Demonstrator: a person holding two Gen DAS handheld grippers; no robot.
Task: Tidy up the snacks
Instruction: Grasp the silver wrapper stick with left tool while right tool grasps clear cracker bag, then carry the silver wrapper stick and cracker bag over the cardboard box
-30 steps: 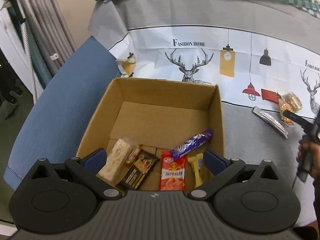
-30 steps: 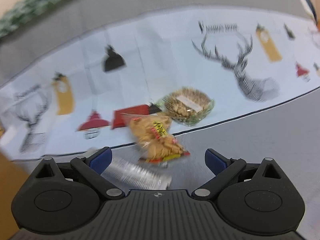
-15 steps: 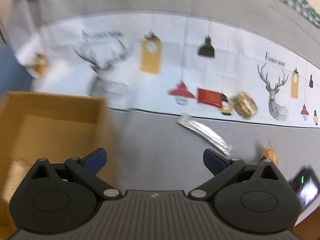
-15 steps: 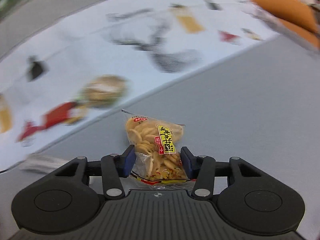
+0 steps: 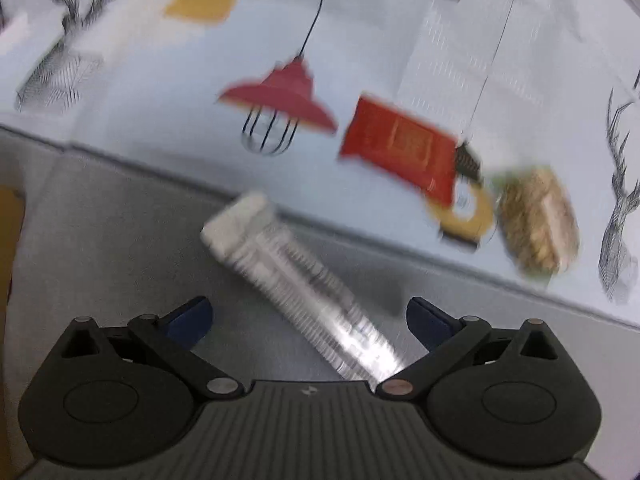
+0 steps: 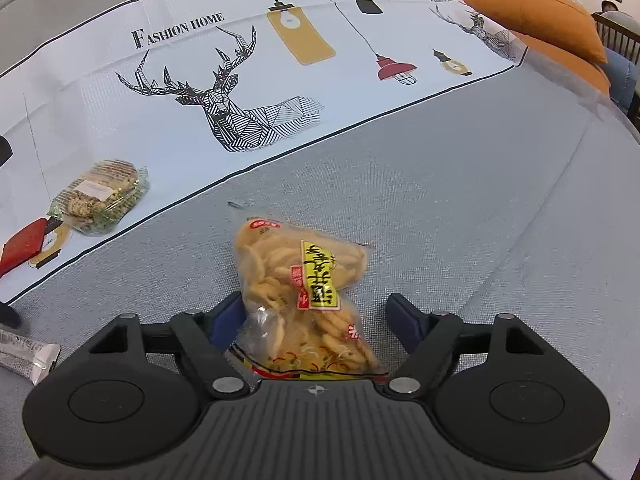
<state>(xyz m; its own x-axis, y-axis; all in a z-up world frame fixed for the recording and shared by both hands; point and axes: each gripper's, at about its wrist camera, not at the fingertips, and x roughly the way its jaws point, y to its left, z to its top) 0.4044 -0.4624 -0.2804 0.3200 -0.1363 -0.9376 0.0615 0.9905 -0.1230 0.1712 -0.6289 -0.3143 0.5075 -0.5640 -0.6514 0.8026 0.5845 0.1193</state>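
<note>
- Cloth (image 6: 460,184): grey with a white printed band of deer and lamps, spread under everything in both views. A second ago my left view looked down on it from higher up; now the print fills the frame, blurred.
- Box (image 5: 7,240): a second ago it sat square in my left view with snacks inside. Now only a brown sliver shows at the left edge.
- Cushion (image 6: 532,16): orange, at the far right corner of my right view. It was not in that view a second ago.
- Right gripper (image 6: 316,316): half a second ago its pads pinched the chip bag. The jaws have just been opening and now stand spread; the right pad is clear of the bag, the left pad sits at the bag's edge, and I cannot tell if it touches.
- Left gripper (image 5: 308,316): jaws spread wide, as in both earlier frames, nothing pinched.
- Chip bag (image 6: 304,292): lies on the grey cloth between my right jaws, yellow label up, well apart from the box.
- Silver bar (image 5: 304,292): lies slantwise on the grey cloth, its near end between my left jaws and touching neither pad. Half a second ago it lay farther off.
- Red packet (image 5: 400,144): on the white band beyond the bar, blurred.
- Cookie pack (image 6: 100,196): clear wrap, on the white band just beside the red packet.
</note>
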